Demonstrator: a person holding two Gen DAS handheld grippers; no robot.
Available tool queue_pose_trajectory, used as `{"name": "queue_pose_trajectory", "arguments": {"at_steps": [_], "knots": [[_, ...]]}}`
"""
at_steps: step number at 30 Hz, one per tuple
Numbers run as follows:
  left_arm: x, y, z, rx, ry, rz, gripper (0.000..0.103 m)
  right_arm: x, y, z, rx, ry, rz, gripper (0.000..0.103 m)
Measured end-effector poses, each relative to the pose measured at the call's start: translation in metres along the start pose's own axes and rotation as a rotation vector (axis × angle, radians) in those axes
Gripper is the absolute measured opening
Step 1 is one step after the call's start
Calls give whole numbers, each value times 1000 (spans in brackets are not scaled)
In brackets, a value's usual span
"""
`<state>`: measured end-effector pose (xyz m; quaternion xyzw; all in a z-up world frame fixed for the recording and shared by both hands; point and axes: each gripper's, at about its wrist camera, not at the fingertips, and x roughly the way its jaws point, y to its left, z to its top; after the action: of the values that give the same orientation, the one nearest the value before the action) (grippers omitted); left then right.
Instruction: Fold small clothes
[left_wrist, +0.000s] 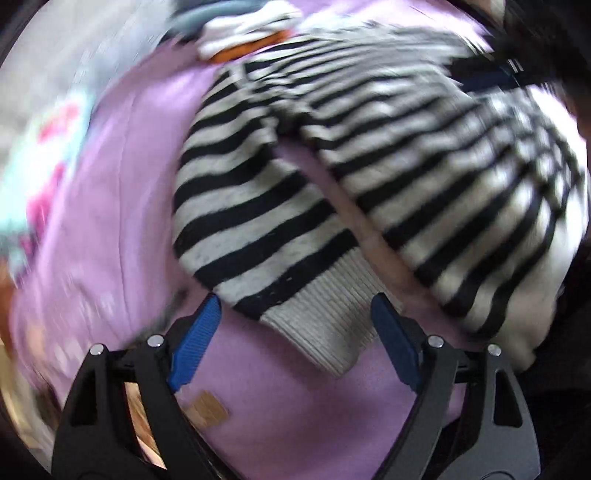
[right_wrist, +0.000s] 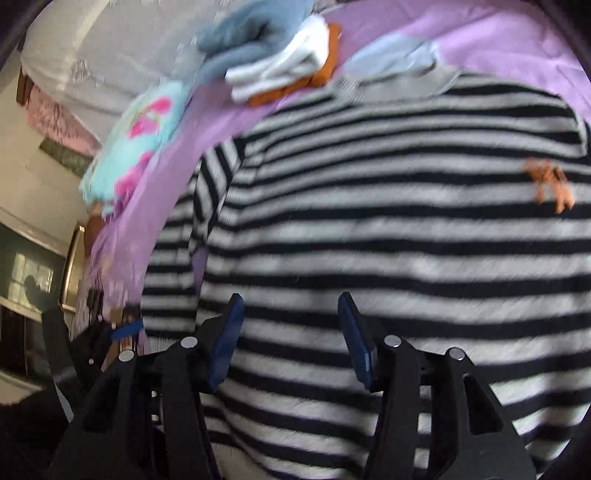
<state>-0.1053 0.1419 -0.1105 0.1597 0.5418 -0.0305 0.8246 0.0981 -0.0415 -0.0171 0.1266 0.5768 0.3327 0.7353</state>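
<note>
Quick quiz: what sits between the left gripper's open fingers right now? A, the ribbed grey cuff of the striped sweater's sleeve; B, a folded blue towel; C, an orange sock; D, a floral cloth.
A: the ribbed grey cuff of the striped sweater lies between the left gripper fingers, ungrasped.

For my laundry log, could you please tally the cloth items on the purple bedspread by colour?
Black-and-grey striped: 1, the sweater
Turquoise with pink flowers: 1, a cloth
Grey-blue: 1, a garment
White: 1, a folded piece
Orange: 1, a folded piece
Pale blue: 1, a piece
Total: 6
</note>
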Motion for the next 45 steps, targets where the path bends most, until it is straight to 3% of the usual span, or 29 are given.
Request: {"name": "queue_pose_trajectory", "arguments": {"at_steps": [3,7,13,15,17,19,21,22,23,25,26,27,28,30,33,36,37,41,44,45], "knots": [[-4,-14,0,71,-52,-12,83,-1,-13,0,40,29,-12,55],[-12,-34,0,177,-114,38,83,-4,-34,8,103,35,-3,55],[-41,-24,7,151,-185,61,82,4,-37,15,115,33,-4,55],[-38,-21,15,128,-161,-3,82,8,-34,12,110,34,-8,56],[-20,-32,13,183,-105,-24,82,11,-34,9,120,31,-12,56],[-4,-50,4,268,-53,-43,73,10,-36,5,138,26,-8,57],[6,-59,-4,318,-61,-23,72,6,-36,2,148,17,-10,57],[8,-55,-3,306,-61,-48,73,5,-36,0,151,12,-13,57],[10,-45,0,267,-48,-101,70,2,-36,-2,155,6,-15,57],[10,-25,6,180,-35,-158,43,-2,-35,-5,160,-4,-15,57],[10,-8,9,125,-24,-178,21,-4,-34,-6,161,-10,-16,57],[10,3,11,83,-16,-204,16,-5,-33,-7,164,-16,-16,57],[8,26,15,-14,-9,-269,15,-6,-32,-7,169,-21,-15,57],[-3,64,20,-149,-45,-284,14,-8,-30,-7,176,-32,-11,57],[-24,143,23,-368,-122,-249,14,-11,-21,-5,163,-47,-9,57],[-27,246,27,-613,-183,-171,14,-12,-13,-2,146,-53,-14,57],[-14,282,23,-687,-171,-148,15,-10,-10,0,142,-49,-15,57],[49,340,5,-823,-25,-49,12,3,4,7,110,-28,-16,57],[71,362,-17,-958,10,-104,13,20,29,18,22,2,-37,57],[70,365,-22,-977,6,-123,23,26,39,23,-12,9,-44,57]]}}
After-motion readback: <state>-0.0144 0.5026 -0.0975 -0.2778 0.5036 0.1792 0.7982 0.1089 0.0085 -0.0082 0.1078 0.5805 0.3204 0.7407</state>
